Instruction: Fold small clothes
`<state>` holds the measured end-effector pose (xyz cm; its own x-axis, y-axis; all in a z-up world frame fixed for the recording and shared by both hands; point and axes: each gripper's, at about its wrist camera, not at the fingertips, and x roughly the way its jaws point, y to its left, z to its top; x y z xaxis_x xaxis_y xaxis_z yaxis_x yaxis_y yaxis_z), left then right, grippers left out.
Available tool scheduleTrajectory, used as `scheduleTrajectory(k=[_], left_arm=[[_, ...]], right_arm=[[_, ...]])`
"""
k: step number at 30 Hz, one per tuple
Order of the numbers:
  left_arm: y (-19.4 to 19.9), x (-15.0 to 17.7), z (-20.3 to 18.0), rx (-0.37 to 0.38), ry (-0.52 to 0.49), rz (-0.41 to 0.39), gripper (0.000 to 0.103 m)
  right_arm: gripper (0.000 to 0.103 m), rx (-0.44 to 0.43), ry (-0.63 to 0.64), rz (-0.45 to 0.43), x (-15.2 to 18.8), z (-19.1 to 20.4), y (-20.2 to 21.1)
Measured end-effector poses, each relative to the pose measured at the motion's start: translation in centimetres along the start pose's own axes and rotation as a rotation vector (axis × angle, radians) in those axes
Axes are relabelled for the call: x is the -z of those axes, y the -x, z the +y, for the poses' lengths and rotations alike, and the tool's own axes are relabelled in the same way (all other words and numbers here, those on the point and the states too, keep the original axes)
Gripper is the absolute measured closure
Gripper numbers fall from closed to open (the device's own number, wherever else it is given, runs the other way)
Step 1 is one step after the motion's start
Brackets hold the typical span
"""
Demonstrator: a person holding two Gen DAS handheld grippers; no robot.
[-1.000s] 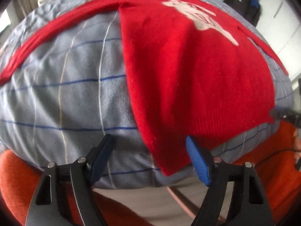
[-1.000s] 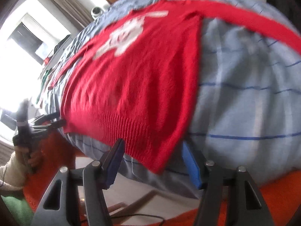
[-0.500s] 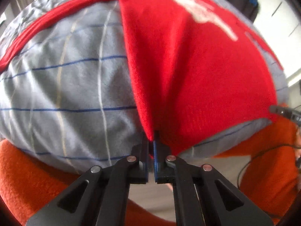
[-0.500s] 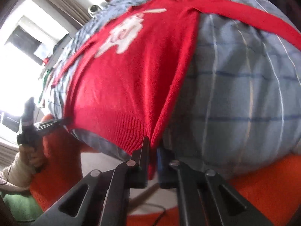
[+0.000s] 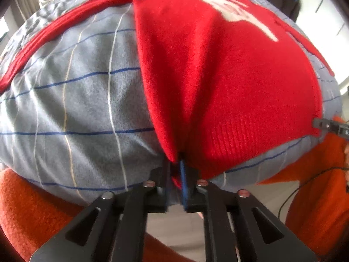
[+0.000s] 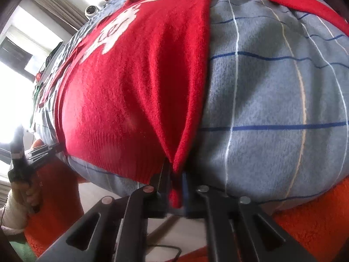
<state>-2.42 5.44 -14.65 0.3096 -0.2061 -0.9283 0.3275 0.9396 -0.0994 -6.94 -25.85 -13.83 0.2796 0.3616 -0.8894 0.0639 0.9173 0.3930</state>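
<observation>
Covering nearly all of both wrist views, a grey-blue checked bedcover [image 5: 72, 100] with thin blue and white lines lies smooth over the bed, and an orange fleecy fabric [image 5: 32, 205] shows below its near edge. Spread flat on the bedcover is a red knitted sweater [image 5: 229, 76] with a white motif [image 5: 229, 11] on the chest; one sleeve [image 5: 56, 32] stretches out along the far side, and the ribbed hem [image 5: 257, 137] lies at the near edge of the bed. The left gripper [image 5: 177, 174] pinches the hem corner on its side: red knit sits between its blue-padded jaws, which have just eased apart a little after closing on it. The right gripper [image 6: 175, 187] pinches the opposite hem corner the same way, a fold of red knit hanging down between its jaws, which have likewise just opened slightly around the cloth. At each corner the sweater rises into a soft ridge running up from the jaws.
</observation>
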Motion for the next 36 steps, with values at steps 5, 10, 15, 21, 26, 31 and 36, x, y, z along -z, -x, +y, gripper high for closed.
scheduleTrajectory(k=[5,10,15,21,26,31,36], left_arm=[[4.5,0.8,1.6,0.036,0.07,-0.126,0.038],[7.9,-0.7,3.9,0.006,0.143,-0.26,0.018],[7.6,-5.1,5.6,-0.083,0.14,-0.339,0.009],[2.8,-6.7,7.6,-0.129,0.216,-0.308,0.008],[0.9,-5.3,7.6,-0.157,0.21,-0.265,0.003],[0.6,-5.2,7.4,-0.159,0.202,-0.265,0.0],[0.2,-5.4,7.5,-0.164,0.2,-0.273,0.0]], right_arm=[[0.036,0.023,-0.011,-0.003,0.9,-0.4,1.9],[0.035,0.106,-0.042,-0.171,0.8,-1.6,5.5],[0.032,0.194,0.001,-0.375,-1.8,-1.4,7.7],[0.032,0.289,0.016,-0.474,-4.4,-2.9,6.3],[0.029,0.307,-0.031,-0.385,-4.3,-4.7,3.6],[0.021,0.274,-0.056,-0.4,-4.5,-5.3,3.3],[0.017,0.276,-0.047,-0.402,-4.3,-5.0,3.1]])
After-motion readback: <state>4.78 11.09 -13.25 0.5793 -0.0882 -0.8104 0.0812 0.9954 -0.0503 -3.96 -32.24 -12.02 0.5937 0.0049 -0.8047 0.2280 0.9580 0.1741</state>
